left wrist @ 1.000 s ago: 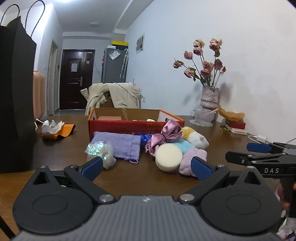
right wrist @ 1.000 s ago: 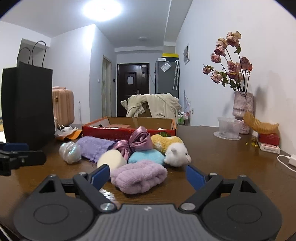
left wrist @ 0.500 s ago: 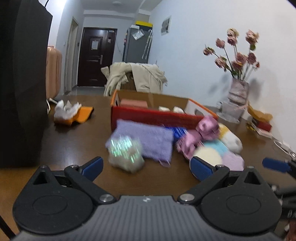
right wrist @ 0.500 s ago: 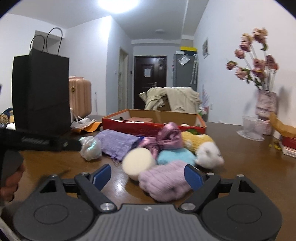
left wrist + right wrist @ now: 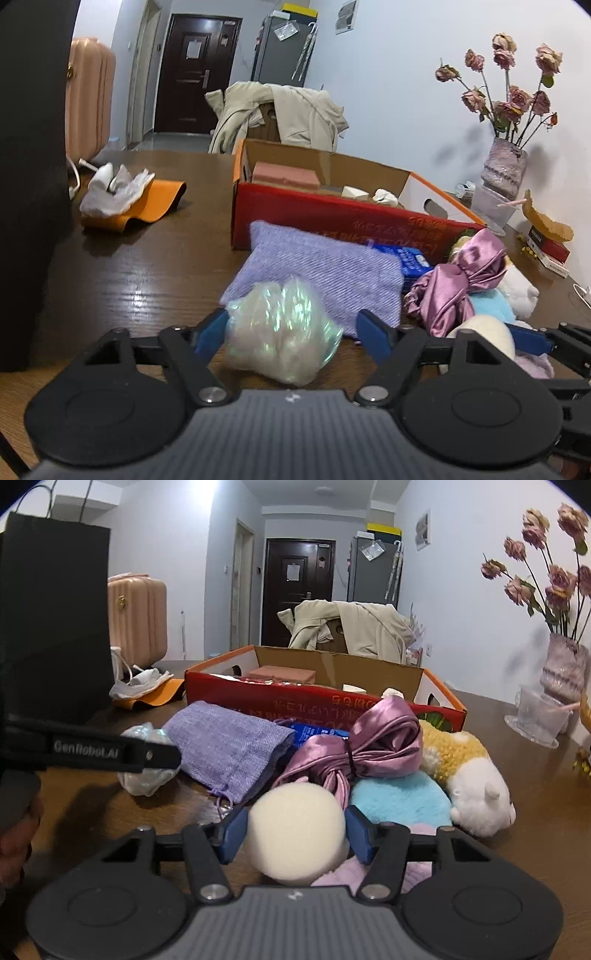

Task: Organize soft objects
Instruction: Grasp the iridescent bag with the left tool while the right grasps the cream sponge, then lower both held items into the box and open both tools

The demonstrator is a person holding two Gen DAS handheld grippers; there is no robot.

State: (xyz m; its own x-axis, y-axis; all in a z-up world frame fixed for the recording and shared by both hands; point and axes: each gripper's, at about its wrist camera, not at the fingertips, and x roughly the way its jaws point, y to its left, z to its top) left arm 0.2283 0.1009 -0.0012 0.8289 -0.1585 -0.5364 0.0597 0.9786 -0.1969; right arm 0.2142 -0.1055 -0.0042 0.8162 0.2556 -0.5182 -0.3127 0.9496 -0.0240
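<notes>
The left gripper (image 5: 291, 330) has its two blue fingers around an iridescent plastic-wrapped bundle (image 5: 282, 341) that lies on the dark wooden surface (image 5: 122, 280). The left finger touches the bundle, but on the right side a small gap shows, so I cannot tell if the grip is already firm.

The right gripper (image 5: 295, 830) has its blue fingers pressed on both sides of a cream sponge ball (image 5: 295, 843), so it is closed on this ball. The ball rests partly on a pale purple fluffy piece (image 5: 351, 875), low in the right wrist view.

Just behind the bundle lies a lilac drawstring pouch (image 5: 317, 273), and beside the pouch a pink satin scrunchie (image 5: 365, 749) sits over a light blue fluffy pad (image 5: 402, 801). A yellow and white plush toy (image 5: 469, 779) lies to the right of them, touching the pad. An open red cardboard box (image 5: 295, 698) stands behind the whole pile, with a pink block (image 5: 286, 175) inside.
</notes>
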